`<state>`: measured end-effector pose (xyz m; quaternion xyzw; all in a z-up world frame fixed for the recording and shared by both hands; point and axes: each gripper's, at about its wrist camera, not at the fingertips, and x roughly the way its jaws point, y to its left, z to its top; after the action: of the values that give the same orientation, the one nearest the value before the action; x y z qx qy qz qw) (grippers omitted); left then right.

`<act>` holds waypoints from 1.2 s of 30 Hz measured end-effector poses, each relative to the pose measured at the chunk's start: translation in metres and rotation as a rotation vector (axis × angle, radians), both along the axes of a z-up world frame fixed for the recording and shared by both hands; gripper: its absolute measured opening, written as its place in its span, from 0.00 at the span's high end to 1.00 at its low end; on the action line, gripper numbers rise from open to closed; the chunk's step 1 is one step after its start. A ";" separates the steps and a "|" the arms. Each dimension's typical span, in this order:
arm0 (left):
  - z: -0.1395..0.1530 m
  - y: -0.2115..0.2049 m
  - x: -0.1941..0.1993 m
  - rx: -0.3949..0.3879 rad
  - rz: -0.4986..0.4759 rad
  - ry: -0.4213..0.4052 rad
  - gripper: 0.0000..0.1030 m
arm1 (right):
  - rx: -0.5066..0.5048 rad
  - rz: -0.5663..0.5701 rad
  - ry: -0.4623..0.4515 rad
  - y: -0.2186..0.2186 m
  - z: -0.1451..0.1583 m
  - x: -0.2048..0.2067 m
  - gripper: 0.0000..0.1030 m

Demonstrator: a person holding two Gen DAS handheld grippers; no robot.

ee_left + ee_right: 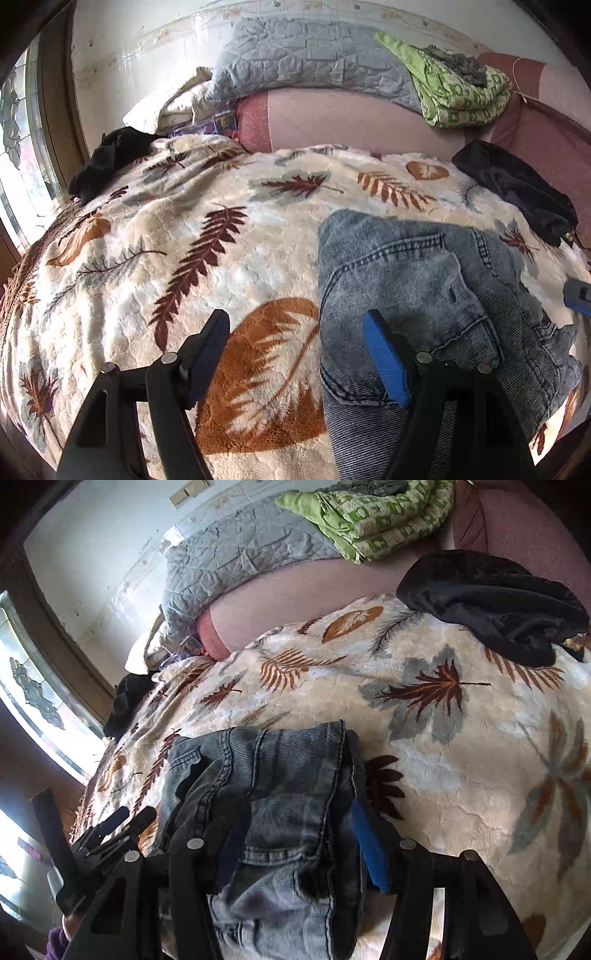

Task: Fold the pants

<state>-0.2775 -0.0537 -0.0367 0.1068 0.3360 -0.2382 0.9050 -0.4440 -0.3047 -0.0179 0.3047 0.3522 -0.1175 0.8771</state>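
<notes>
Jeans (424, 280) on leaf-print blanket (207, 229)

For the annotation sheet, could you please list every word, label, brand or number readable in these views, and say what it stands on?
No readable text in either view.
Jeans: stitching and pockets only; no brand patch shows.
Green patterned quilt: printed shapes, too blurred to read as letters.
Colourful item beside the red pillow: may carry print, too small to read.
Leaf blanket: pattern only.
</notes>
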 end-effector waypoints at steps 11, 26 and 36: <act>-0.014 0.005 -0.022 0.061 -0.037 0.024 0.27 | -0.103 0.070 0.107 0.029 -0.008 -0.030 0.41; -0.033 -0.011 -0.041 0.194 -0.070 -0.111 0.26 | -0.016 0.127 0.209 0.026 -0.053 -0.018 0.41; -0.037 -0.016 -0.044 0.209 -0.076 -0.168 0.26 | -0.024 0.147 0.199 0.025 -0.053 -0.020 0.40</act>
<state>-0.3214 -0.0694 -0.0742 0.2326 0.2779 -0.2264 0.9041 -0.4638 -0.2800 -0.0707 0.2544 0.4575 -0.0868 0.8476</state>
